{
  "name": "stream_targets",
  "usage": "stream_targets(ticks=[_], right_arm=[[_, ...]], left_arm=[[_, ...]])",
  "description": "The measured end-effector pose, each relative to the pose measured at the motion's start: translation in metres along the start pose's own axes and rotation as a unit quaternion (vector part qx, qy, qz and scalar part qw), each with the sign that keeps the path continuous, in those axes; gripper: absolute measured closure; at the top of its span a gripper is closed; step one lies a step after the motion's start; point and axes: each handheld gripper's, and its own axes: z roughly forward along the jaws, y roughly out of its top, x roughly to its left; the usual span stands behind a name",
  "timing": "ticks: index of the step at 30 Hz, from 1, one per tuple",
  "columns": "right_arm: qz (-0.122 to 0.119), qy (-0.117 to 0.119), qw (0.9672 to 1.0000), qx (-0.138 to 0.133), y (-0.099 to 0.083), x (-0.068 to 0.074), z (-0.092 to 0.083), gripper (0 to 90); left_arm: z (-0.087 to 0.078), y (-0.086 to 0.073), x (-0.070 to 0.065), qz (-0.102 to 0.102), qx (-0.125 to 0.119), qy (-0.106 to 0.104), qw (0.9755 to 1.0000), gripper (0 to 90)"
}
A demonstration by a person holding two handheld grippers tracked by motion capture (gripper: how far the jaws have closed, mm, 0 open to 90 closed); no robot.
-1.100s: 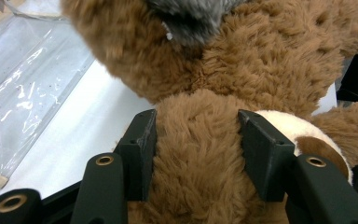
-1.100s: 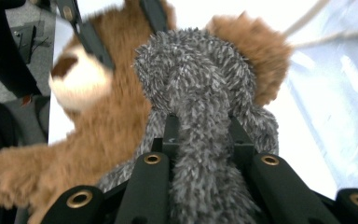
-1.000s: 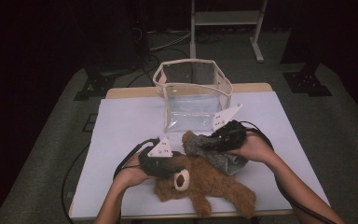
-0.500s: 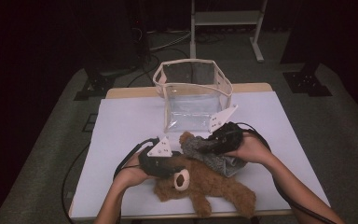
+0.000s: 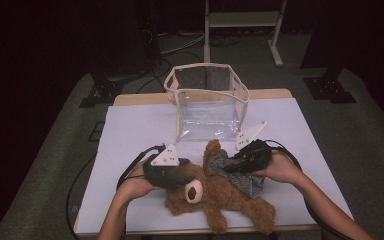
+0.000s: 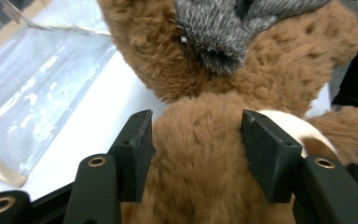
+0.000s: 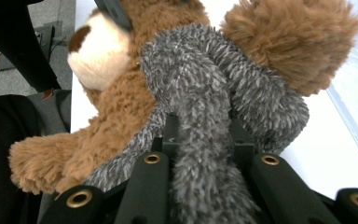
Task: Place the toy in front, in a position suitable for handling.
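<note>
Seen from above, a brown teddy bear (image 5: 220, 197) lies sprawled at the near edge of the white worktop (image 5: 130, 130), just in front of a clear plastic bag (image 5: 207, 102) with cream trim that stands open behind it. The left gripper (image 5: 177, 175) sits at the bear's head and the right gripper (image 5: 230, 165) at a grey fuzzy garment (image 5: 227, 167) on its body. The left gripper view adds what the high view cannot: its two black fingers (image 6: 137, 149) stand either side of the bear's furry brown head, having just been opening, and whether the pads still press the fur is not clear. The right gripper view brings the grey garment (image 7: 205, 116) close: the fingers (image 7: 170, 133) are clamped on a thick fold of its shaggy pile, which bulges between them. The bear's fur is curly and tan, its muzzle (image 7: 98, 51) cream with a dark brown nose, one rounded paw (image 7: 37, 163) stretched out beside the garment.
</note>
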Motion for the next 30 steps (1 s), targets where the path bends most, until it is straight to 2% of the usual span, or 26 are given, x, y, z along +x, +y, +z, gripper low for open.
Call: stream_targets(ticks=[4,7,9,15,18,20,22,24,26,30], right_arm=[[0.007,-0.006,0.9999,-0.003,-0.007,-0.003,-0.005,74.4],[0.006,-0.010,0.9999,-0.004,-0.007,-0.002,-0.011,74.4],[-0.002,-0.016,0.9998,-0.008,-0.003,0.003,-0.017,74.5],[-0.050,-0.018,0.9981,-0.031,0.029,0.025,-0.028,74.4],[-0.070,-0.021,0.9971,-0.022,0.046,0.031,-0.018,74.4],[-0.077,-0.015,0.9969,-0.005,0.055,0.031,-0.003,74.4],[-0.077,-0.015,0.9968,0.015,0.058,0.028,0.011,74.4],[-0.076,-0.018,0.9962,0.040,0.058,0.018,0.026,74.4],[-0.055,-0.026,0.9963,0.061,0.051,0.005,0.037,74.4],[-0.027,-0.023,0.9977,0.058,0.038,-0.012,0.036,74.5]], left_arm=[[-0.002,-0.005,0.001,-0.013,0.001,-0.010,0.9999,46.7],[0.011,-0.008,0.001,-0.021,0.005,-0.014,0.9997,50.2],[0.016,-0.008,0.001,-0.026,0.002,-0.013,0.9996,51.8],[0.017,-0.007,0.000,-0.023,0.006,-0.007,0.9997,52.2],[0.017,-0.007,0.000,-0.019,0.008,-0.005,0.9998,52.2],[0.017,-0.007,-0.001,-0.018,0.008,-0.004,0.9998,52.2],[0.017,-0.007,-0.001,-0.018,0.007,-0.004,0.9998,52.2],[0.016,-0.007,-0.001,-0.014,0.006,-0.003,0.9999,52.2],[0.016,-0.007,0.000,-0.012,0.008,-0.002,0.9999,52.2],[0.016,-0.007,0.000,-0.016,0.005,-0.001,0.9999,52.2]])
